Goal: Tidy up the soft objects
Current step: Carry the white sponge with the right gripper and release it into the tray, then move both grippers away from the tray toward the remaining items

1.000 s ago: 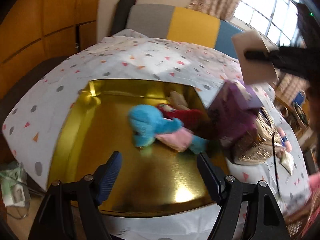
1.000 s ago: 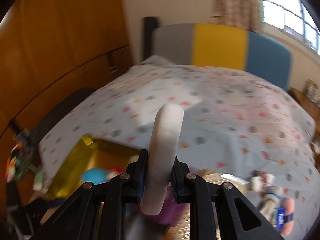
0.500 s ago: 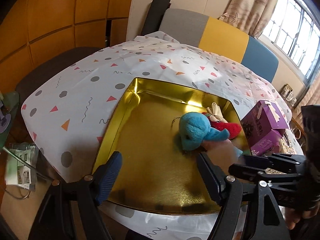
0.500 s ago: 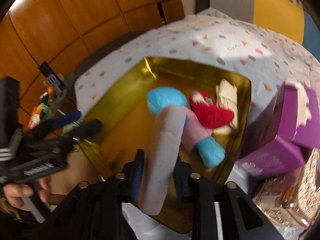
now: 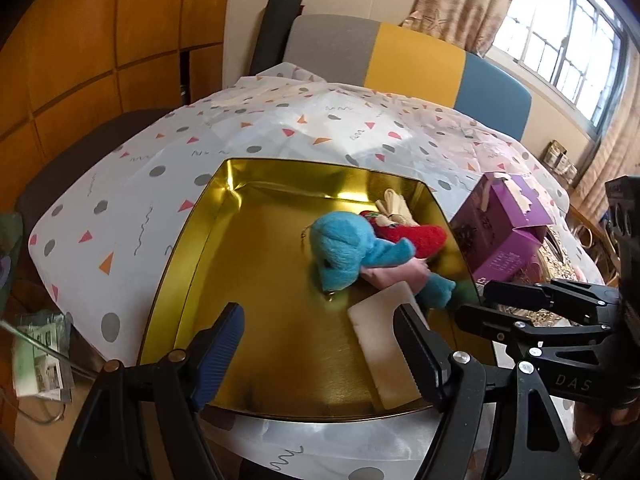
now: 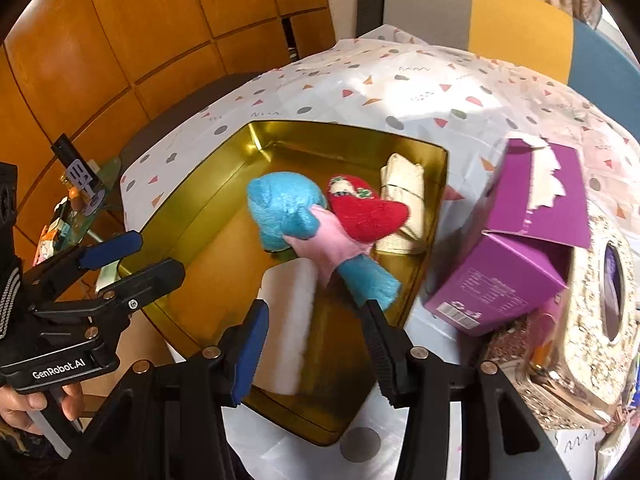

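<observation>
A gold tin tray (image 5: 188, 240) holds a blue plush toy (image 5: 344, 248) with a pink middle, a red plush (image 5: 416, 236) and a cream cloth bundle (image 5: 394, 206). A white foam pad (image 6: 288, 320) lies flat on the tray floor near the front right corner, next to the blue plush's tail. My right gripper (image 6: 316, 308) hangs just above it. Its jaws are opening and the pads stand off the foam. My left gripper (image 5: 320, 316) hovers open over the tray's near edge with nothing between its fingers.
A torn purple carton (image 6: 520, 248) stands right of the tray, with a gold sequinned bag (image 6: 592, 320) beyond it. The patterned cloth (image 5: 320, 128) covers the table up to a grey, yellow and blue chair back (image 5: 400, 52). Papers (image 5: 36, 356) lie on the floor at left.
The right gripper came down from high over the table to the tray, carrying the white foam pad. It has let the pad go, and the pad now lies in the tray. The left gripper stayed open.
</observation>
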Action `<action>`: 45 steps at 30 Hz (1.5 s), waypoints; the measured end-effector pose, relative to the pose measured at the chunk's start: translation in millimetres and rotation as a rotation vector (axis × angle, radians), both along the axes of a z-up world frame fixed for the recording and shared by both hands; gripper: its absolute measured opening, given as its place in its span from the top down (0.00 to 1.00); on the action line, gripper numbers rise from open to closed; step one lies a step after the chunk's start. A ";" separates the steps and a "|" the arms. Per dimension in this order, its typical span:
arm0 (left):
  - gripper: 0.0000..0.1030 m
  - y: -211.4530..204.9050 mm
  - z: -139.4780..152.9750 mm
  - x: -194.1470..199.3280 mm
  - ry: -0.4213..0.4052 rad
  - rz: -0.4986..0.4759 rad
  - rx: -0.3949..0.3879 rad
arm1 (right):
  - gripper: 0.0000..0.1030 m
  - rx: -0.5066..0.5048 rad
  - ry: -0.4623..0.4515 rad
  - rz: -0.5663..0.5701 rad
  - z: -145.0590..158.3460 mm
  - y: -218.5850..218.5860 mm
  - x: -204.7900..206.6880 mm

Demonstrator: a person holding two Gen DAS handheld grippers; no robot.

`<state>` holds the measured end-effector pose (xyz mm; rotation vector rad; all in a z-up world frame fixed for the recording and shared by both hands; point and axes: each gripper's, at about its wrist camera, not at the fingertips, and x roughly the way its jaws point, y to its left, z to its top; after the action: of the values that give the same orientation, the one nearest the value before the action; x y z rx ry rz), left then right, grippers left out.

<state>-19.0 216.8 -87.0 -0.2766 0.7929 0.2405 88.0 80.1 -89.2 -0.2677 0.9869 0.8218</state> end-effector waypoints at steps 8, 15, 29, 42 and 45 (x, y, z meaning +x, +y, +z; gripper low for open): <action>0.25 -15.2 8.6 2.0 -0.011 -0.043 0.035 | 0.53 0.003 -0.116 -0.035 20.7 -23.1 -12.3; 0.23 -30.3 15.3 4.0 -0.019 -0.082 0.065 | 0.53 0.032 -0.179 -0.092 42.1 -57.6 -11.8; 0.23 -64.7 30.8 17.1 -0.038 -0.174 0.116 | 0.53 0.069 -0.267 -0.359 78.4 -171.6 21.5; 0.23 -107.6 44.8 31.9 -0.054 -0.284 0.156 | 0.53 0.008 -0.279 -0.793 55.6 -310.1 76.1; 0.23 -118.1 52.3 35.8 -0.072 -0.314 0.167 | 0.53 -0.013 -0.255 -0.895 40.2 -340.1 87.4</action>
<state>16.8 98.7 -34.7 -0.0016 0.7292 -0.0002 175.4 -260.0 -49.0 0.0709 0.7551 -0.0382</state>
